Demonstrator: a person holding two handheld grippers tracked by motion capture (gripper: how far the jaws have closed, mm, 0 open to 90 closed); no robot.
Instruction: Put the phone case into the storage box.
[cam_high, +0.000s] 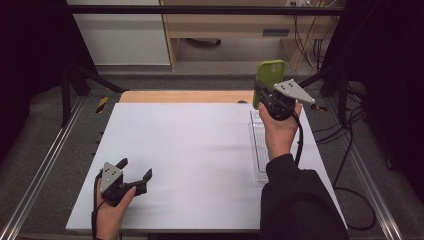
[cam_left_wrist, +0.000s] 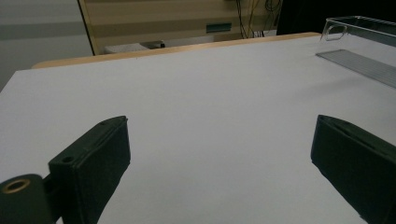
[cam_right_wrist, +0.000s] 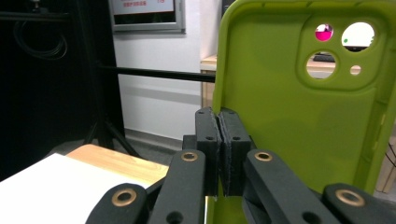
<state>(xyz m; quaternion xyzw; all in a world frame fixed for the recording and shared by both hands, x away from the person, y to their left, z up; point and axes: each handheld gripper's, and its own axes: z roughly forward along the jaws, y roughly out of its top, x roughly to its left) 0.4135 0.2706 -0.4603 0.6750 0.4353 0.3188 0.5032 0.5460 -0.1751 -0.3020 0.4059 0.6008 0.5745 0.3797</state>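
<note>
Two hand-held claws work over a white worktop (cam_high: 200, 150), seen from above the person's side. The right claw (cam_high: 261, 95) is raised above the far right part of the worktop, held up by the person's right hand (cam_high: 279, 131) in a dark sleeve. Its jaws are pressed together on the edge of a lime-green phone case (cam_high: 270, 74), which stands upright in the air, rising above the claw and clear of the worktop. In the right gripper view, the two black jaws meet at the centre, pinching the left edge of the case (cam_right_wrist: 299, 107); the case spreads up and to the right of the jaws, its inside face towards the camera, with its camera cut-outs near the top right. Below the raised hand, a clear plastic tray (cam_high: 259, 145) lies along the right side of the worktop, with the case held well above its far end.

The left claw (cam_high: 135, 174) rests low at the near left corner of the worktop, held by the left hand (cam_high: 112, 207). Its jaws stand wide apart with nothing between them, well apart from the case.
</note>
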